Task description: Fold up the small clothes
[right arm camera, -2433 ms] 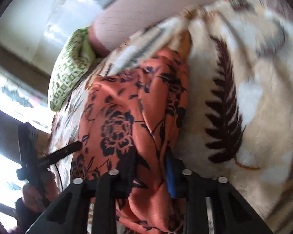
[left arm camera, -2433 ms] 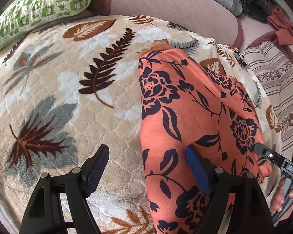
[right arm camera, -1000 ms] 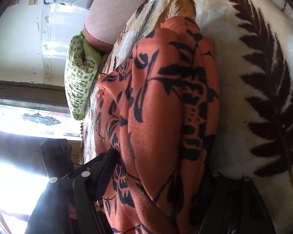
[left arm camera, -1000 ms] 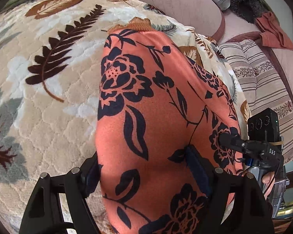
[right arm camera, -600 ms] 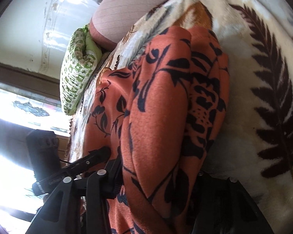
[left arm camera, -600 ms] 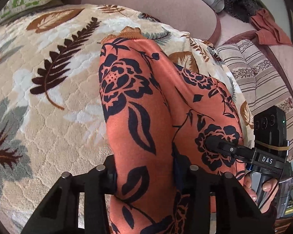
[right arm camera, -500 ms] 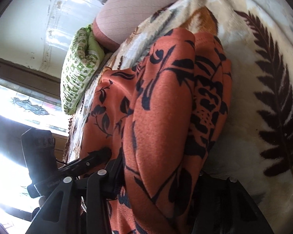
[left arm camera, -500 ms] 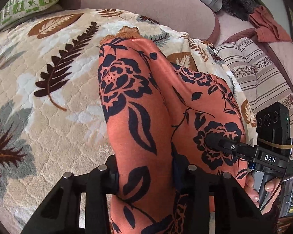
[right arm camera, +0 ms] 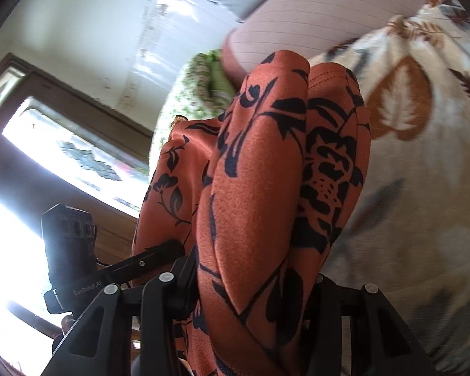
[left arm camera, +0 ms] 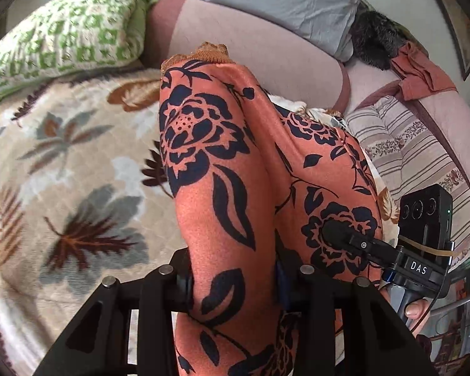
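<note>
In the left wrist view a leaf-print blanket (left arm camera: pixel 62 169) covers the bed, a green pillow (left arm camera: pixel 69 34) at 10 o'clock, and the left gripper (left arm camera: pixel 233 277) at 6 o'clock is clamped on a raised fold of the orange floral garment (left arm camera: pixel 222 169), with the right gripper (left arm camera: pixel 344 238) biting the cloth at 4 o'clock. In the right wrist view a window (right arm camera: pixel 62 156) glows at 9 o'clock, the blanket (right arm camera: pixel 423 172) lies at 3 o'clock, and the right gripper (right arm camera: pixel 253 275) is closed on the bunched garment (right arm camera: pixel 266 172), which rises from 6 o'clock to the centre.
</note>
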Demonstrator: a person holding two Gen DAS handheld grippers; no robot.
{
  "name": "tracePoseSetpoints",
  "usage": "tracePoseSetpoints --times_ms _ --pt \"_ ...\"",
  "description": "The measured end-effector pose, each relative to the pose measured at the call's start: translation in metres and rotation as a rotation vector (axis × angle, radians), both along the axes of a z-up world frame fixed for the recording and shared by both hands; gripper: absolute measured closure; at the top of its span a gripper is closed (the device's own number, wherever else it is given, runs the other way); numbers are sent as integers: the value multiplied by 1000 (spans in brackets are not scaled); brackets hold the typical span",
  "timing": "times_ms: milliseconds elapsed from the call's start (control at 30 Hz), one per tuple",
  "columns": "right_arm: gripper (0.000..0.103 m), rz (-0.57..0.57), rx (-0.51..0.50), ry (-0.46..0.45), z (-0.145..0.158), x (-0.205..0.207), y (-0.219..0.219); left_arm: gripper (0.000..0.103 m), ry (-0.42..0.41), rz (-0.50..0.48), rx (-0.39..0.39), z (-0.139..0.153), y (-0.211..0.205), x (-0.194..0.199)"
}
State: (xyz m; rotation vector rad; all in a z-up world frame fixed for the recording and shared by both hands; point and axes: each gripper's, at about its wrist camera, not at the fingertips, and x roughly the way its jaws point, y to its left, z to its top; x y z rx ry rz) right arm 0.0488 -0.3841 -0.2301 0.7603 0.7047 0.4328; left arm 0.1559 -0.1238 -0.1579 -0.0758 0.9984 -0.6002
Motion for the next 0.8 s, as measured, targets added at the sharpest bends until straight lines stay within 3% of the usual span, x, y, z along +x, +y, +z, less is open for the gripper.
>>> tracePoseSetpoints --times_ms 300,800 --pt "58 102 40 -62 14 -2 46 63 -104 75 55 27 44 -27" --pt "58 132 55 -36 11 32 73 63 -182 125 165 27 51 -53"
